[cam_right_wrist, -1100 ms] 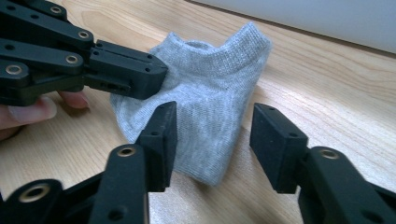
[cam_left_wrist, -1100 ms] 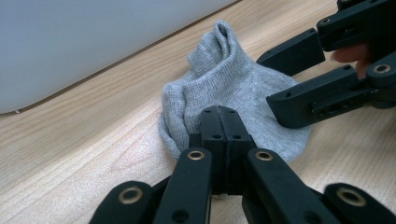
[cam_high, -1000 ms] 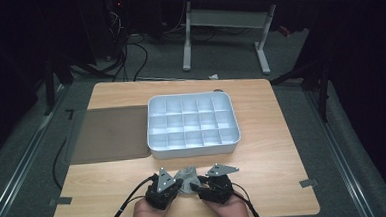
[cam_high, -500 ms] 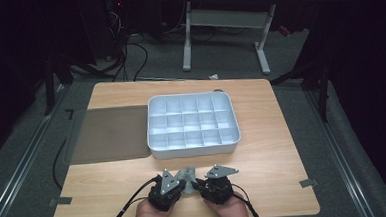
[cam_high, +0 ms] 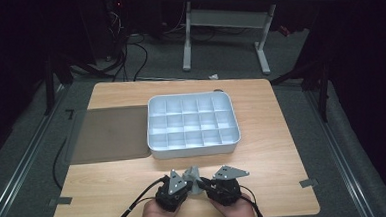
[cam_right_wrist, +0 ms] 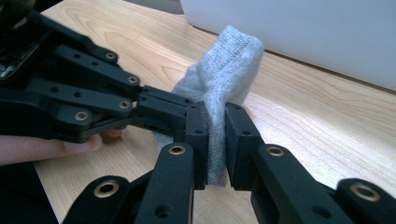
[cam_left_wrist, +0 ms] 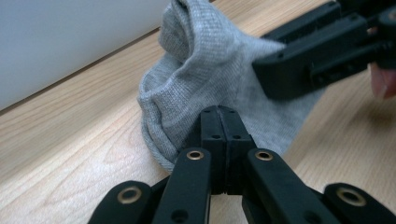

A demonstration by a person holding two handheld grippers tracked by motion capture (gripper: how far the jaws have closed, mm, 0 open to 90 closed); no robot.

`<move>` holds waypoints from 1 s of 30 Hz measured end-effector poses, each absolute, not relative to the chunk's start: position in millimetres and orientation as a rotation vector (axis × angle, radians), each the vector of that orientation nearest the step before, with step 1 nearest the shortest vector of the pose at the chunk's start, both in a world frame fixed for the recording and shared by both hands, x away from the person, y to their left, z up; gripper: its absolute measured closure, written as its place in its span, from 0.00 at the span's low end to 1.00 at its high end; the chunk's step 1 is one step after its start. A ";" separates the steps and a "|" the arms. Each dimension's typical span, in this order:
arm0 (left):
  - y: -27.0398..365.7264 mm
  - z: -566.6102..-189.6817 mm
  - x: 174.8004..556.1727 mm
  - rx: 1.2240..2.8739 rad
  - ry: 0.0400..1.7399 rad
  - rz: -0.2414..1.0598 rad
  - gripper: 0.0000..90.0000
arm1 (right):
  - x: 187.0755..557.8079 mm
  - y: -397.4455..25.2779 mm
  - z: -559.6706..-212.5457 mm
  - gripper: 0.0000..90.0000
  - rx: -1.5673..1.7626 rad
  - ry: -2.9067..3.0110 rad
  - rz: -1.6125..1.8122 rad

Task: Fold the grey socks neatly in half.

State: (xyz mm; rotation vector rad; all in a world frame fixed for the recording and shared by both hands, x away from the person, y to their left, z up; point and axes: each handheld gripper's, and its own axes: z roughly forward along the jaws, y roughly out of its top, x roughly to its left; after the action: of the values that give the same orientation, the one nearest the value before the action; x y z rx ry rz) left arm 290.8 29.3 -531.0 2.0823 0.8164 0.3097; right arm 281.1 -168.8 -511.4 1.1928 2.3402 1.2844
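A small grey sock (cam_high: 191, 174) lies bunched on the wooden table (cam_high: 268, 154) near its front edge, between my two grippers. My left gripper (cam_high: 187, 187) comes at it from the left, and its jaws are pressed together at the sock's (cam_left_wrist: 205, 60) lower edge. In the left gripper view my left gripper (cam_left_wrist: 219, 114) pinches that hem. My right gripper (cam_right_wrist: 215, 112) is shut with a fold of the sock (cam_right_wrist: 229, 60) between its pads. In the high view my right gripper (cam_high: 204, 184) sits just right of the sock. The sock stands up in a hump between them.
A white compartment tray (cam_high: 193, 151) stands mid-table just beyond the sock; its wall (cam_left_wrist: 70, 37) rises close behind. A dark mat (cam_high: 109, 133) lies left of the tray. Cables trail from both grippers over the front edge. A desk frame (cam_high: 221, 22) stands on the floor beyond.
My left gripper has shifted slightly right, closer to the right gripper, and the sock has bunched up between them. The right gripper has barely moved.
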 end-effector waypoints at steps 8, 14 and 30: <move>29.8 -531.9 292.4 2.076 0.810 0.304 1.00 | 280.1 -191.3 -498.4 0.74 1.183 2.218 1.355; 29.4 -531.8 291.3 2.076 0.809 0.314 0.99 | 290.8 -207.1 -506.3 0.72 1.249 2.173 1.258; 29.2 -531.8 292.6 2.080 0.791 0.314 0.94 | 286.7 -166.1 -517.1 0.98 1.130 2.286 1.189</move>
State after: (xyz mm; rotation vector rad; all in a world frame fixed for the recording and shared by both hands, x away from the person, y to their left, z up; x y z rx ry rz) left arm 292.6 29.2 -531.8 2.0795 0.7910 0.3139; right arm 286.7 -166.1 -517.1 1.1298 2.2862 1.1887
